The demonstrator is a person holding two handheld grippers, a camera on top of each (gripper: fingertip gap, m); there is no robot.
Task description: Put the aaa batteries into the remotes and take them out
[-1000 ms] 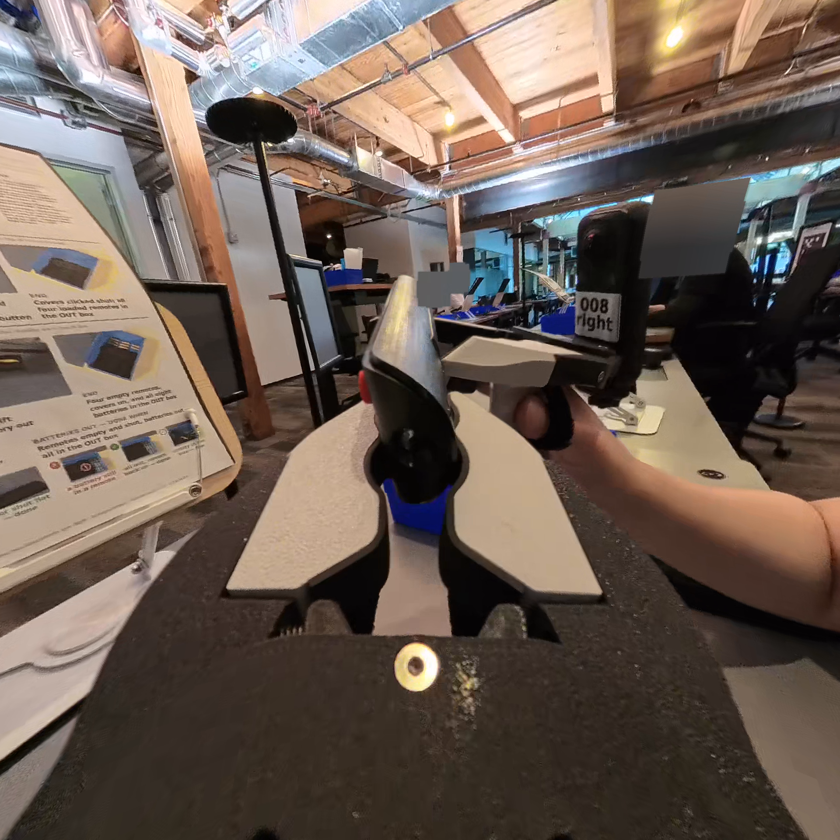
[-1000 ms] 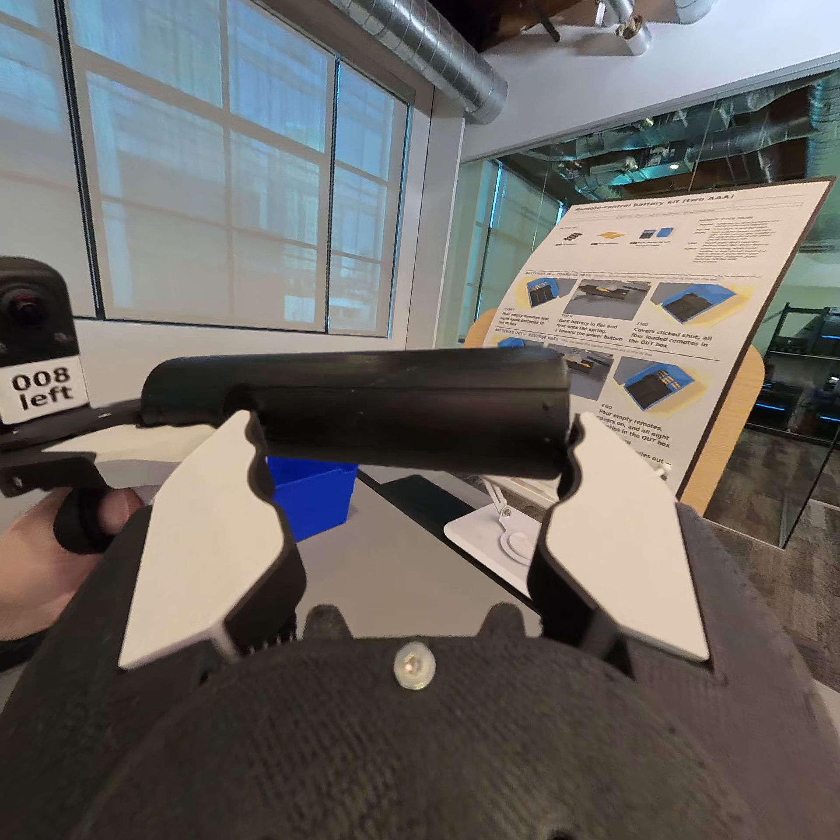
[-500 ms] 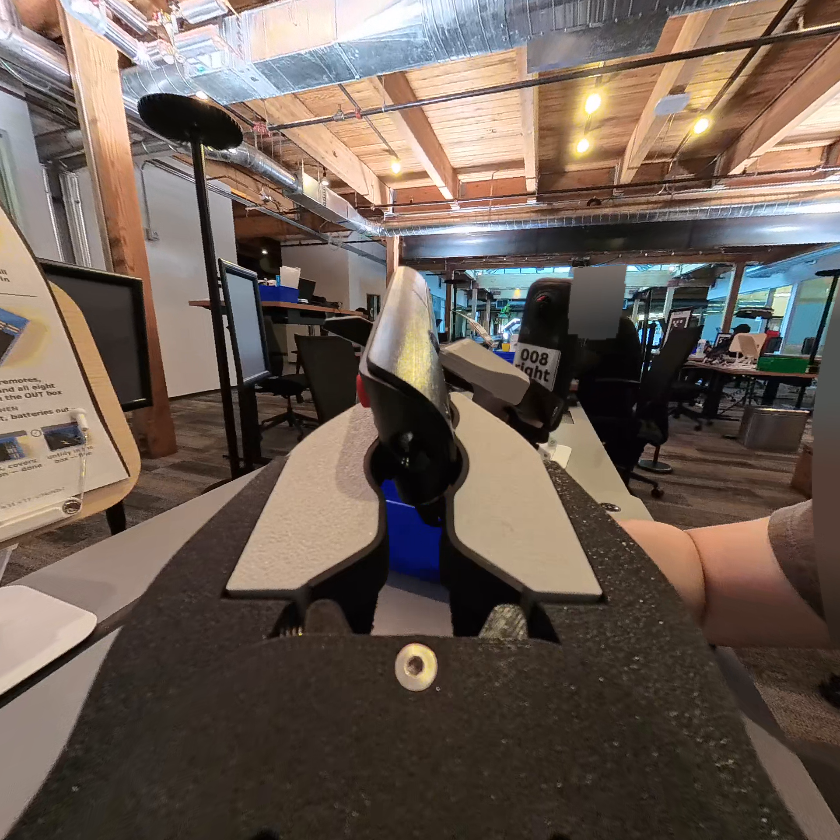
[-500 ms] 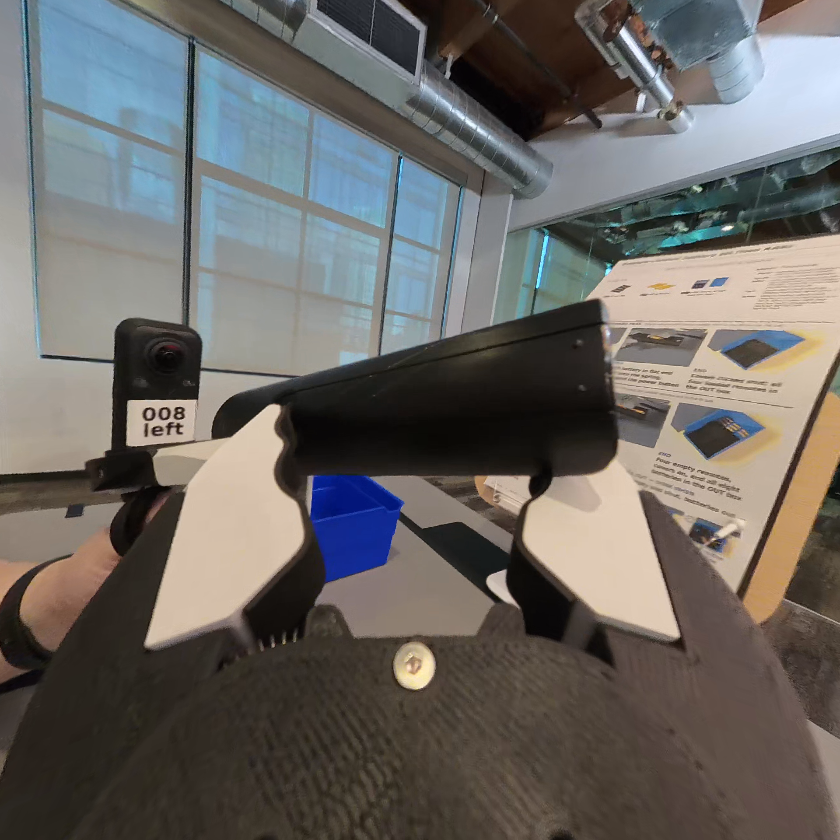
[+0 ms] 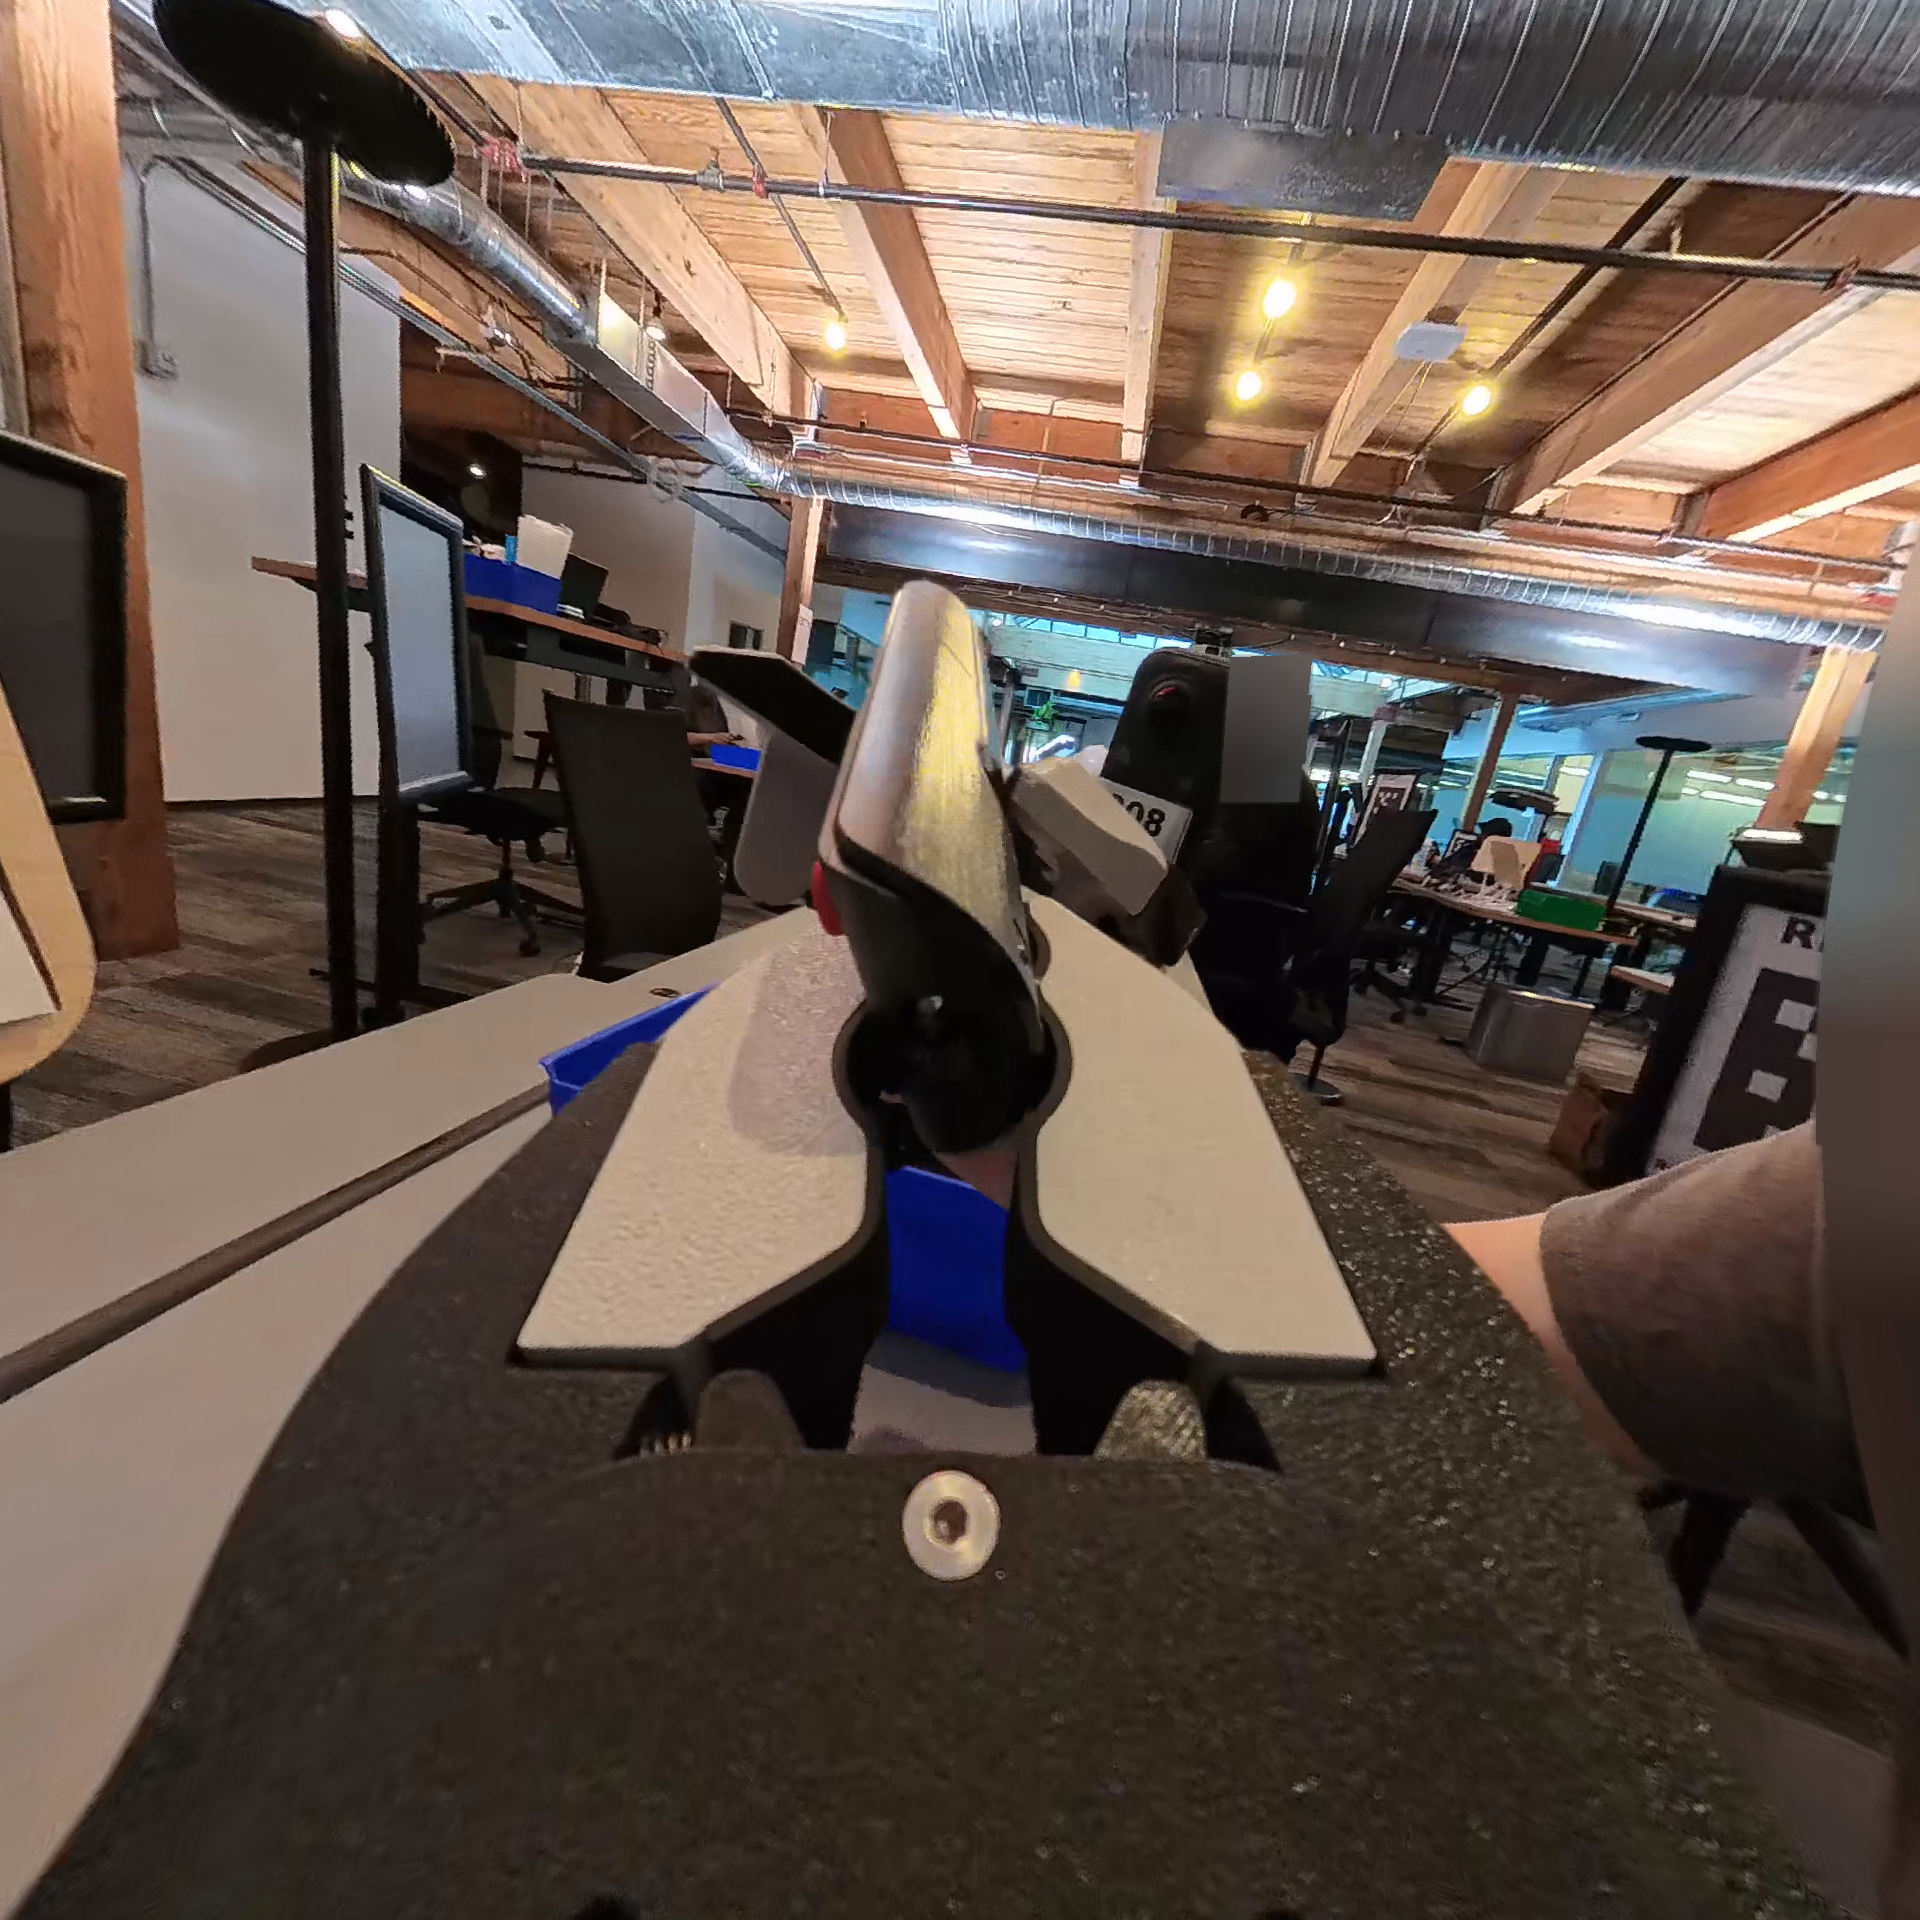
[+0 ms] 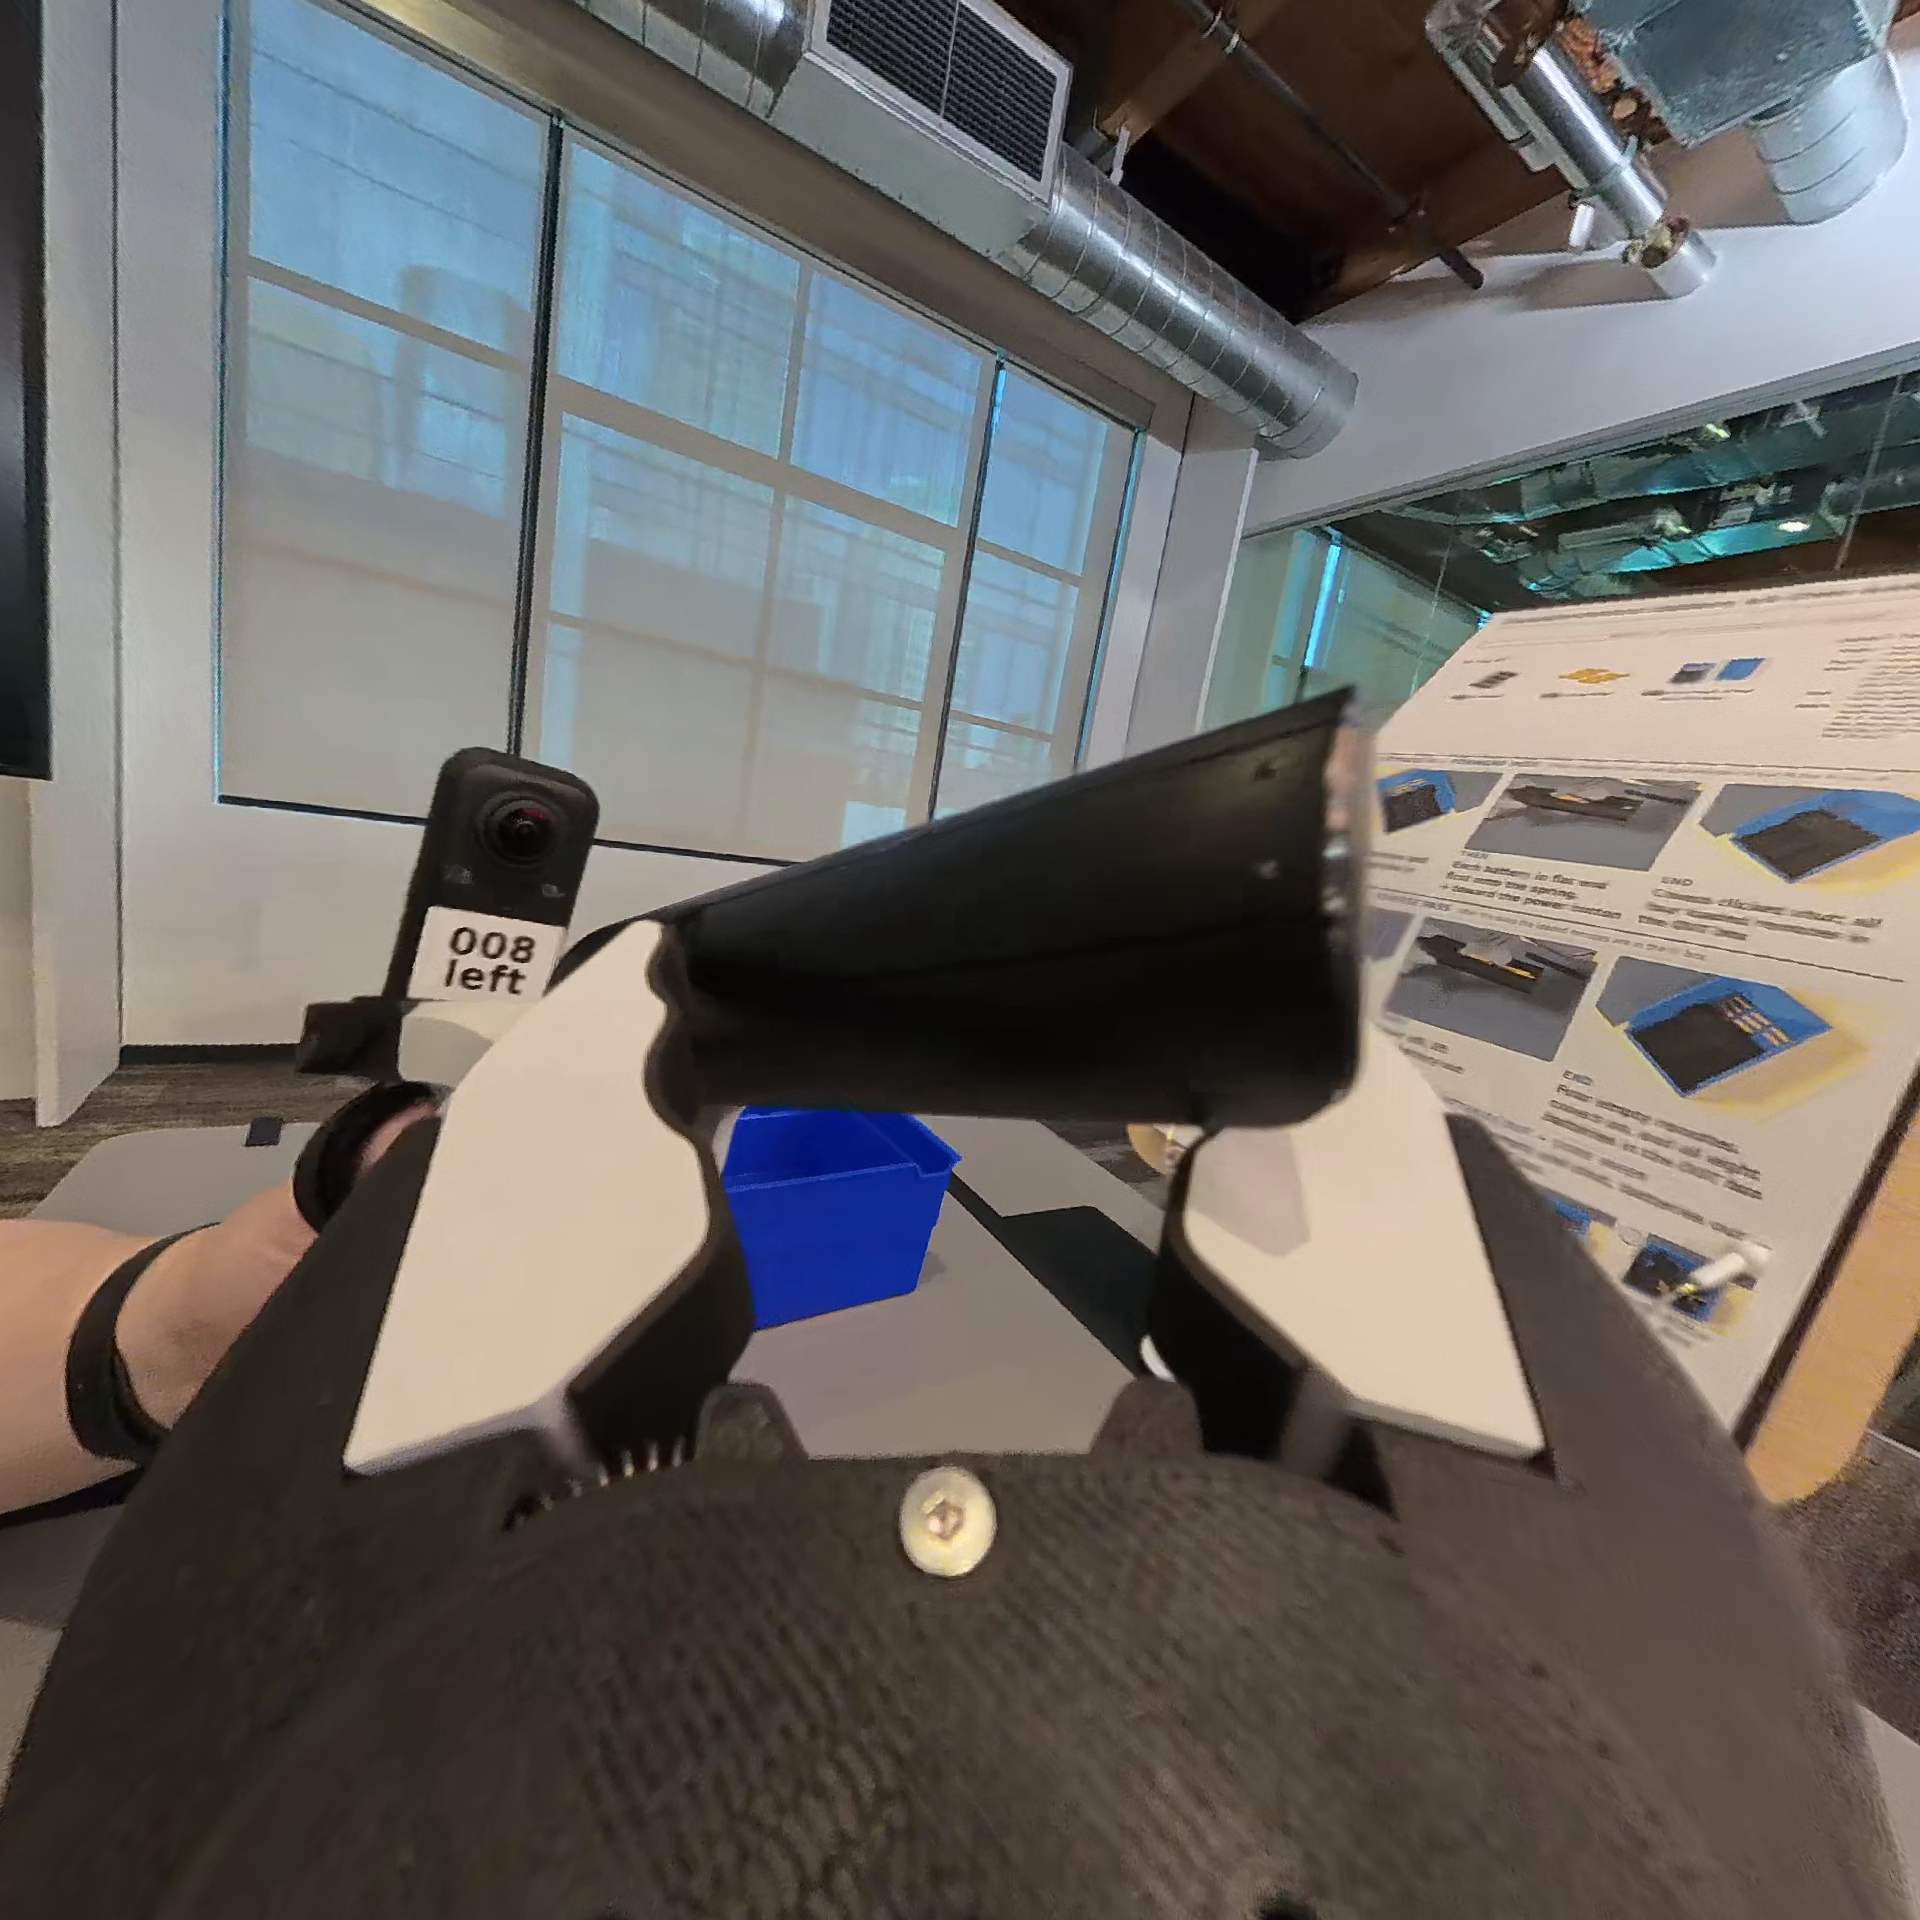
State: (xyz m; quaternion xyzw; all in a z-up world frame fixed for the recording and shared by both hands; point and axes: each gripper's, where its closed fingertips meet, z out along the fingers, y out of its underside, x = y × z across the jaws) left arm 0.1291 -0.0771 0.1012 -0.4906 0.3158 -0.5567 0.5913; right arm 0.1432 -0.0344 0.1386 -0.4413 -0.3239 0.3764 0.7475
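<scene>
Remote (image 5: pixel 925 883), black and long, sits at the middle of the left wrist frame, seen end-on and tilted a little, its near end pinched in the notch between the left gripper's (image 5: pixel 951 1060) two pale fingers (image 5: pixel 727 1164), which are closed tight around it. Its far end runs up toward the centre, where the right gripper (image 5: pixel 904 831) reaches in from behind: one pale finger shows just left of the remote and another just right of it. In the right wrist frame the same remote (image 6: pixel 1018 966) lies crosswise through the middle, slanting up toward the right, held aloft above the table (image 6: pixel 862 1382). The right gripper (image 6: pixel 935 1122) clasps it with jaws spread wide: the left finger (image 6: pixel 540 1195) touches the remote's side near its left part, and the right finger (image 6: pixel 1351 1268) meets its underside near the square right end. A blue bin (image 6: pixel 831 1205) stands on the table below the remote, well apart from it, and shows in the left wrist frame too (image 5: pixel 945 1278), between the fingers. An instruction board (image 6: pixel 1662 987) leans at the right edge. At the left of that frame, the left gripper's camera (image 6: pixel 504 862) stands upright above a hand (image 6: pixel 177 1320) with a black wristband.
</scene>
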